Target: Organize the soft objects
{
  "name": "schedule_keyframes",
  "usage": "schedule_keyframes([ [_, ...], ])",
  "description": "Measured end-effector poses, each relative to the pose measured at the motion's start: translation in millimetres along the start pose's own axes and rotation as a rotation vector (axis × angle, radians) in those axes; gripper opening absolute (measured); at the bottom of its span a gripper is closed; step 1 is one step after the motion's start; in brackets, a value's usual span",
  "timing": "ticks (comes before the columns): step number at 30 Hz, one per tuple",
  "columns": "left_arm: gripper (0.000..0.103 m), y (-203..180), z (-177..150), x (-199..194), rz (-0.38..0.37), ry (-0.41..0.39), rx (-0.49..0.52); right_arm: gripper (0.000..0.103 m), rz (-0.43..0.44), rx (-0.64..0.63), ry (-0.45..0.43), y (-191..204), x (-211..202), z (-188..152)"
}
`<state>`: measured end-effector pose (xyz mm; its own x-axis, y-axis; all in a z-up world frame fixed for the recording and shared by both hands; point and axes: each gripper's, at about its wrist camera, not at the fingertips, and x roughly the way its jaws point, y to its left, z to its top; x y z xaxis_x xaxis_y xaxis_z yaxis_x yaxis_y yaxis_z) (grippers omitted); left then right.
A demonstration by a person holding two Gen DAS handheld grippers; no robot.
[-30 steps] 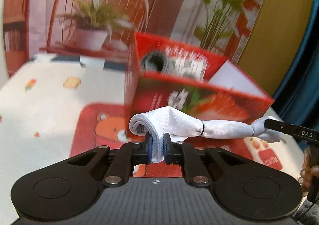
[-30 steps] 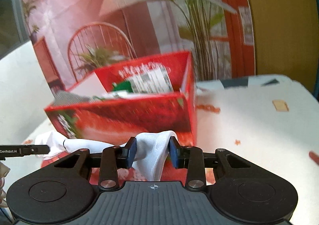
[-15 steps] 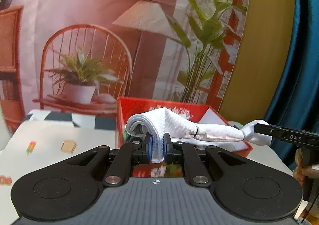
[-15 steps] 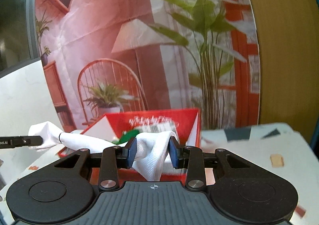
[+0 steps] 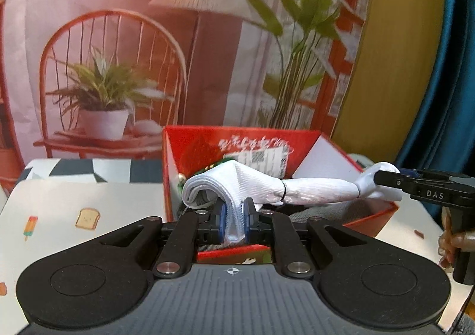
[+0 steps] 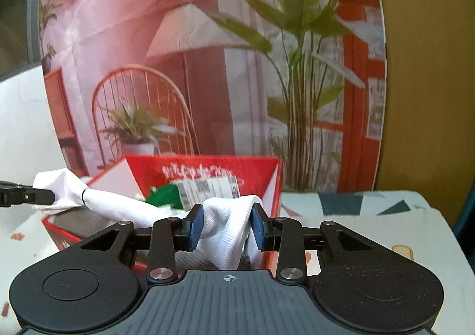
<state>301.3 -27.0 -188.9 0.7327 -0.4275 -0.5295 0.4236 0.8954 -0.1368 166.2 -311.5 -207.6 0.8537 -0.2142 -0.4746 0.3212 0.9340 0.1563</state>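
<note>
Left wrist view, left to right:

- Table cover (image 5: 59, 201), pale, printed with toast and ice-lolly motifs, at 9 o'clock.
- Backdrop (image 5: 118, 38), printed chair, potted plant and lamp, from 10 to 1 o'clock.
- Left gripper (image 5: 234, 222), centre. Jaws opening; blue pads still touch a folded end of the white sock (image 5: 311, 191) on both sides.
- White sock: stretched across, centre to 3 o'clock, suspended over the open red box (image 5: 371, 219).
- Red box: grey fabric and a green item inside.
- Right gripper (image 5: 386, 177), 3 o'clock, pinching the sock's far end; a hand (image 5: 451, 243) below it.

Right wrist view, left to right:

- Left gripper (image 6: 44, 195), 9 o'clock, on the sock's (image 6: 118, 201) far end.
- Red box (image 6: 207, 166), centre, beneath the sock.
- Right gripper (image 6: 227, 228), centre; pads set partly apart, bunched sock fabric clamped between them.
- Table cover (image 6: 400, 216), 3 o'clock.
</note>
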Motion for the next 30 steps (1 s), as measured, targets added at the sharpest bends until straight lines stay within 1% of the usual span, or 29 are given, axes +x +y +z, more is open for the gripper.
schedule_keyframes([
  [1, 0.028, 1.8, -0.7, 2.0, 0.008, 0.009, -0.002, 0.036, -0.003, -0.003, 0.011, -0.6, 2.6, -2.3],
  [2, 0.051, 3.8, -0.8, 2.8, 0.017, 0.01, -0.005, 0.039, -0.006, -0.005, 0.019, -0.9, 3.9, -4.5],
  [3, 0.069, 5.5, 0.1, 1.8, 0.024, 0.0, -0.008, 0.04, -0.011, -0.007, 0.024, -1.1, 5.1, -6.7],
  [5, 0.078, 7.4, 2.1, -2.9, 0.035, -0.032, -0.016, 0.044, -0.016, -0.007, 0.022, -2.0, 5.6, -8.9],
  [6, 0.081, 6.7, 4.3, -4.0, 0.04, -0.038, -0.015, 0.047, -0.021, -0.007, 0.021, -1.8, 5.1, -9.4],
  [7, 0.083, 5.6, 6.9, -4.7, 0.048, -0.04, -0.011, 0.054, -0.027, -0.009, 0.02, -1.6, 4.6, -9.4],
  [8, 0.087, 3.6, 9.8, -5.5, 0.063, -0.044, -0.004, 0.06, -0.033, -0.011, 0.016, -0.8, 3.8, -9.3],
  [9, 0.092, 1.5, 12.2, -6.6, 0.078, -0.048, 0.002, 0.063, -0.036, -0.012, 0.012, -1.0, 2.5, -8.4],
  [10, 0.095, -0.4, 14.1, -8.2, 0.096, -0.052, 0.01, 0.068, -0.041, -0.012, 0.009, -0.4, 1.5, -7.1],
  [11, 0.1, -3.3, 16.6, -10.5, 0.111, -0.056, 0.016, 0.076, -0.045, -0.011, 0.006, 0.4, -0.1, -5.8],
  [12, 0.101, -5.5, 18.6, -12.8, 0.122, -0.06, 0.021, 0.081, -0.05, -0.009, 0.002, 1.1, -2.3, -3.4],
  [13, 0.102, -7.8, 20.5, -15.1, 0.128, -0.062, 0.026, 0.09, -0.051, -0.006, -0.005, 2.3, -4.8, -1.5],
  [14, 0.103, -10.3, 22.5, -17.5, 0.129, -0.062, 0.031, 0.098, -0.049, -0.004, -0.012, 3.1, -7.6, 1.0],
  [16, 0.103, -15.4, 25.8, -23.9, 0.139, -0.065, 0.039, 0.103, -0.05, -0.006, -0.03, 6.8, -15.2, 6.8],
  [18, 0.103, -21.5, 28.7, -32.0, 0.157, -0.072, 0.046, 0.103, -0.05, -0.007, -0.04, 10.6, -22.7, 14.3],
  [22, 0.103, -34.2, 34.5, -55.7, 0.154, -0.106, 0.05, 0.103, -0.048, 0.014, -0.064, 18.4, -41.5, 29.9],
  [25, 0.103, -39.2, 38.9, -79.5, 0.147, -0.149, 0.0, 0.103, -0.044, 0.024, -0.095, 26.3, -60.9, 41.8],
  [28, 0.103, -40.5, 45.6, -99.9, 0.15, -0.16, -0.061, 0.103, -0.038, 0.019, -0.126, 35.3, -81.8, 52.3],
  [30, 0.103, -41.2, 48.2, -113.3, 0.143, -0.174, -0.082, 0.103, -0.043, 0.016, -0.143, 41.9, -96.3, 59.2],
])
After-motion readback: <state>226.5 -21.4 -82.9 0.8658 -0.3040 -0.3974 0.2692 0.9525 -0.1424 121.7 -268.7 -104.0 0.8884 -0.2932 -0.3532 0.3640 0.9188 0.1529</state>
